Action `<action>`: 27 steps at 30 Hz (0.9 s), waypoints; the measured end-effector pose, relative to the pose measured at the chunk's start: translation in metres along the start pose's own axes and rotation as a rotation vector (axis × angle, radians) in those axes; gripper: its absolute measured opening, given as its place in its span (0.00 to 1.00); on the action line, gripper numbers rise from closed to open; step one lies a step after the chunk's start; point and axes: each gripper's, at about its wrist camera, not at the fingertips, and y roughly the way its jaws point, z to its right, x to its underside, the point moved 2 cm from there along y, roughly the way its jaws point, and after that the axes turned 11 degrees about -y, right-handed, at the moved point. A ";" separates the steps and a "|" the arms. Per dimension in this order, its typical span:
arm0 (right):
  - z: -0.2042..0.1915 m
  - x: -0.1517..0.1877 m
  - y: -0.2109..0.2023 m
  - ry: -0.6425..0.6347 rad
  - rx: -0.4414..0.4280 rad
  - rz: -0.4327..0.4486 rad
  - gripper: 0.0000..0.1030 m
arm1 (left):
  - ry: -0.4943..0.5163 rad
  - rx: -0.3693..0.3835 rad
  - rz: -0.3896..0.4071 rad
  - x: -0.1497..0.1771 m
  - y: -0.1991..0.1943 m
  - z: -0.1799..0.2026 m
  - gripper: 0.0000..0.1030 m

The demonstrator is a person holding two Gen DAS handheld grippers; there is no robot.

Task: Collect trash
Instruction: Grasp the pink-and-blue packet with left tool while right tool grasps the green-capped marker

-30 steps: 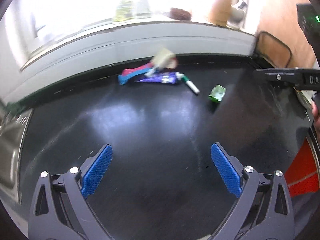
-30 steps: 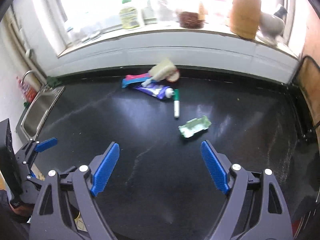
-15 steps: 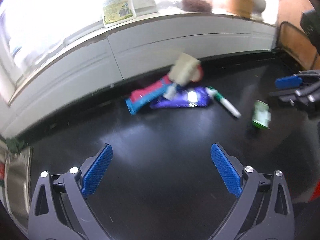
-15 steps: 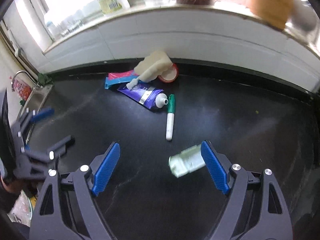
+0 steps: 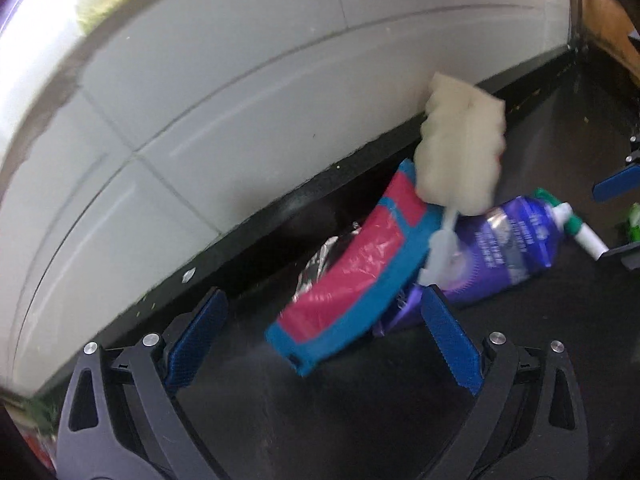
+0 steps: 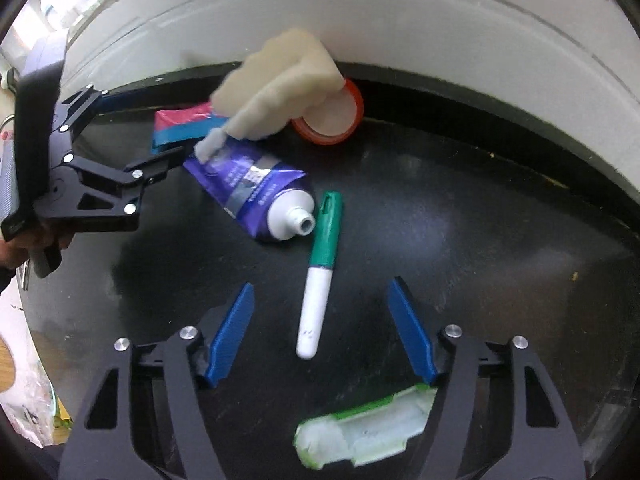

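Trash lies on a black counter (image 6: 460, 240). A red and blue foil wrapper (image 5: 348, 276) lies between the open jaws of my left gripper (image 5: 324, 344). A purple tube (image 5: 508, 240) lies beside it, under a cream sponge brush (image 5: 460, 160). My right gripper (image 6: 320, 336) is open around the white end of a green and white marker (image 6: 320, 272). A crushed green and white carton (image 6: 364, 436) lies below its fingers. The tube (image 6: 256, 188), brush (image 6: 280, 84) and wrapper (image 6: 184, 128) show further back, with my left gripper (image 6: 132, 132) at the wrapper.
A red-rimmed lid (image 6: 332, 116) lies against the white tiled wall (image 5: 240, 100) at the back of the counter. A wire rack (image 5: 600, 12) stands at the far right. Bags (image 6: 24, 400) show off the counter's left edge.
Both grippers moved forward toward the back wall. The left one now has the wrapper between its jaws; the right one passed over the carton and reached the marker.
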 end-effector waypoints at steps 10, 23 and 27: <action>-0.009 0.005 0.004 -0.019 0.033 -0.003 0.14 | -0.004 -0.001 -0.038 0.007 0.003 0.002 0.21; -0.041 0.030 -0.071 -0.014 0.037 0.120 0.14 | -0.273 -0.051 -0.056 0.065 -0.107 0.004 0.13; -0.062 0.053 -0.097 -0.029 0.028 0.151 0.14 | -0.371 -0.055 -0.048 0.092 -0.147 0.010 0.13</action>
